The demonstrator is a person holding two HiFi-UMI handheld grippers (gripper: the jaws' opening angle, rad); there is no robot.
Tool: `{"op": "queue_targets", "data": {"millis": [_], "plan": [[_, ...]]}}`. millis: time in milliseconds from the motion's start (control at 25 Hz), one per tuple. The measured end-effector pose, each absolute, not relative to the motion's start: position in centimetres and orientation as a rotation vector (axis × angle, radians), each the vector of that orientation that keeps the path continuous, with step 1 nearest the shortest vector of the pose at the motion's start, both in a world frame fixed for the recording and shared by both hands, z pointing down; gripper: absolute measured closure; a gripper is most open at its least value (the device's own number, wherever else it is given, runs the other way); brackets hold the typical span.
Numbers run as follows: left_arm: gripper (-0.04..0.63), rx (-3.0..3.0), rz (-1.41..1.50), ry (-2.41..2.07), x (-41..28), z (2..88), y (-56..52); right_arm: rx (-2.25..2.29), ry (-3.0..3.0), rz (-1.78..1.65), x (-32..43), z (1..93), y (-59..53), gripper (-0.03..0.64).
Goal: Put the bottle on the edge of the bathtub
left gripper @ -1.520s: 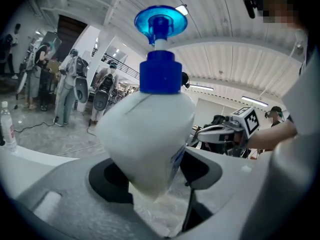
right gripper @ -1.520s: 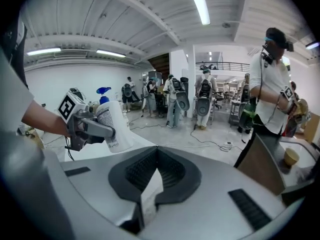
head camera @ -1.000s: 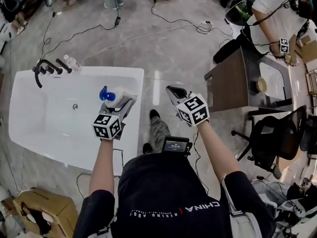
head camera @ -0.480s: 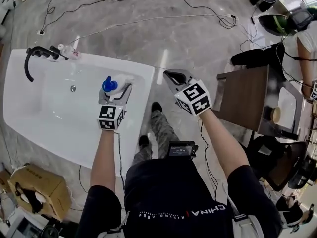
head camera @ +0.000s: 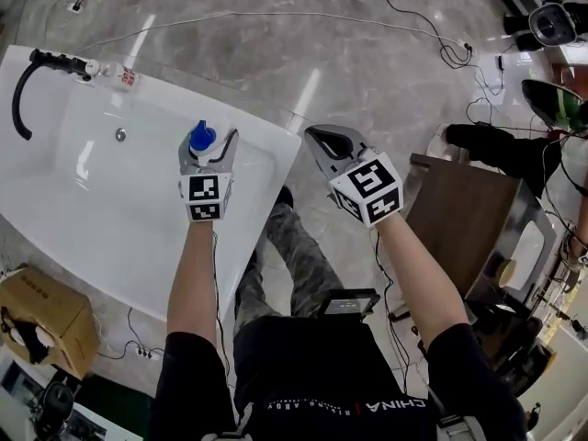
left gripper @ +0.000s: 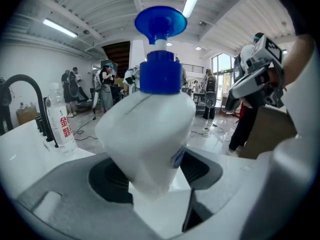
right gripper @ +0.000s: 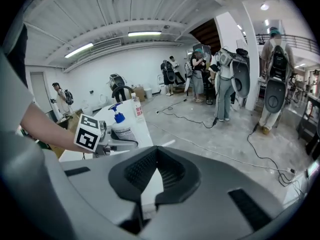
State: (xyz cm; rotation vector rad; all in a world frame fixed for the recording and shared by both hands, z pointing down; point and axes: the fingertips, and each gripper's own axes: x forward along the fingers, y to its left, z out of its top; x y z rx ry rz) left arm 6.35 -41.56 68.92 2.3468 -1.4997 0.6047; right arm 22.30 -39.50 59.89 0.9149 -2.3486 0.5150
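Observation:
A white bottle (head camera: 201, 139) with a blue pump cap stands between the jaws of my left gripper (head camera: 209, 150), which is shut on its body. In the left gripper view the bottle (left gripper: 150, 129) fills the middle, leaning slightly left, with the left gripper (left gripper: 152, 184) closed round its base. It hangs over the right end of the white bathtub (head camera: 276, 168), inside the rim. My right gripper (head camera: 320, 139) is over the floor to the right of the tub. In its own view the right gripper (right gripper: 155, 184) is shut with nothing in it, and the bottle (right gripper: 120, 126) shows at the left.
A black faucet (head camera: 28, 81) and a clear water bottle (head camera: 117, 74) stand on the tub's far rim. A brown cabinet (head camera: 459, 219) is at the right and a cardboard box (head camera: 41, 315) at lower left. Cables (head camera: 441, 39) lie on the floor. People stand in the background.
The head view has swung, so the tub now sits higher and more slanted. The left gripper still holds the bottle over the tub's right end. The right gripper stays beside it, shut.

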Motion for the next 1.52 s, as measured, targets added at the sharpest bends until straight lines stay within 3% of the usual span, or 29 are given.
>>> {"op": "queue_targets", "data": {"millis": [360,960,1240,1520], "plan": [[0.304,2.266,0.718,-1.545,5.0,73.6,-44.6,0.859,-2.351,0.561,22.1,63.0,-42.5,0.604],[0.302,2.305,0.611,-1.559,4.7,74.4,-45.2,0.852,-2.342,0.585,23.3,63.8,-42.8,0.604],[0.234,2.284,0.616,-1.529,4.3,74.8,-43.8,0.868,-2.334,0.585,23.7,63.6,-42.5,0.604],[0.23,2.233,0.657,-1.394,2.8,72.1,-38.4,0.84,-2.32,0.582,22.0,63.1,-39.6,0.604]]}}
